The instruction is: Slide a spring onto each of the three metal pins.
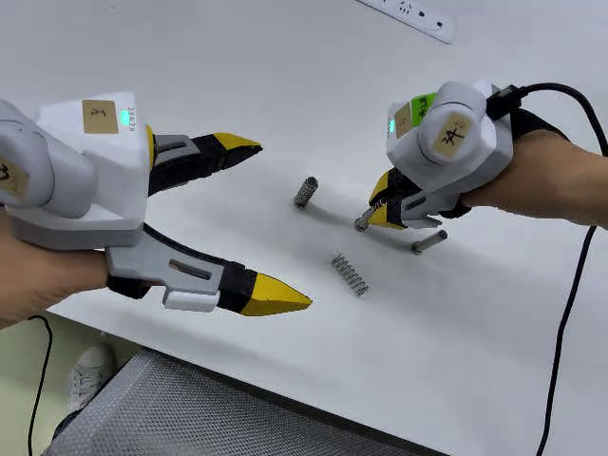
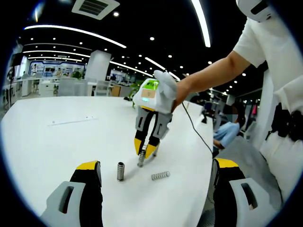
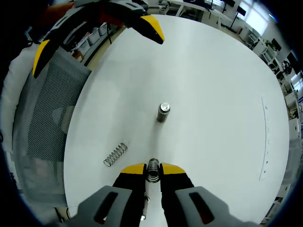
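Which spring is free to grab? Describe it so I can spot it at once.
On the white table, find the right gripper. The loose spring lies just beside it, toward the table's front edge. Unlike the upright spring and the held spring between the fingers, it lies flat on its side, coils stretched open.

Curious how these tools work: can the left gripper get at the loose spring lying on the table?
Probably yes. The left gripper is open, and the loose spring lies on bare table ahead of it, apart from the upright pin and the right gripper, shut on another pin.
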### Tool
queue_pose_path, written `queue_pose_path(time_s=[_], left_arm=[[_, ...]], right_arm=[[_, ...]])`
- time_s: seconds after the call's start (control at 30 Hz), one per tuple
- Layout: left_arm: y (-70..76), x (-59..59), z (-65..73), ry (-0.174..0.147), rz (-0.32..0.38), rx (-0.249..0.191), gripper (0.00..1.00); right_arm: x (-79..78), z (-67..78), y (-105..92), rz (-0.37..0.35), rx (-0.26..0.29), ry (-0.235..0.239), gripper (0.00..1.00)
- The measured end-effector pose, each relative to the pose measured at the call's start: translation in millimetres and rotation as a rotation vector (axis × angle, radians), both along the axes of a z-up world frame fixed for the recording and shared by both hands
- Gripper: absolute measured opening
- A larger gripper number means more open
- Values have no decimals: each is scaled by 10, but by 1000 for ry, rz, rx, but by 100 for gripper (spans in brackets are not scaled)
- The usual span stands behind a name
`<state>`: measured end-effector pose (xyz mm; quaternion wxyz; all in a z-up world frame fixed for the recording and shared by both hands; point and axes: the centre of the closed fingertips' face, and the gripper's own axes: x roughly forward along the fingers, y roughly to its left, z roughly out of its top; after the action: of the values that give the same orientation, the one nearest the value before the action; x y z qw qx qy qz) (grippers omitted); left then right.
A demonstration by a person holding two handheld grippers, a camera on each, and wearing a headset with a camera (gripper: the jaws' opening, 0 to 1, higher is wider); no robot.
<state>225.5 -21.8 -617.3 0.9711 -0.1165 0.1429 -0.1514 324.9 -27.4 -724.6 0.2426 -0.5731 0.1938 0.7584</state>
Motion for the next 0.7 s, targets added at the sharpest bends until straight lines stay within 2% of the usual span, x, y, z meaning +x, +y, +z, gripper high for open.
queue_pose_path(time_s=[0.37,0.7], left_arm=[[30,-23,-32,8,-1,8,99],[46,-14,-39,10,-2,5,99]], right_arm=[[-6,-138,19,-4,2,-1,12],[-3,-155,39,-17,5,7,12]])
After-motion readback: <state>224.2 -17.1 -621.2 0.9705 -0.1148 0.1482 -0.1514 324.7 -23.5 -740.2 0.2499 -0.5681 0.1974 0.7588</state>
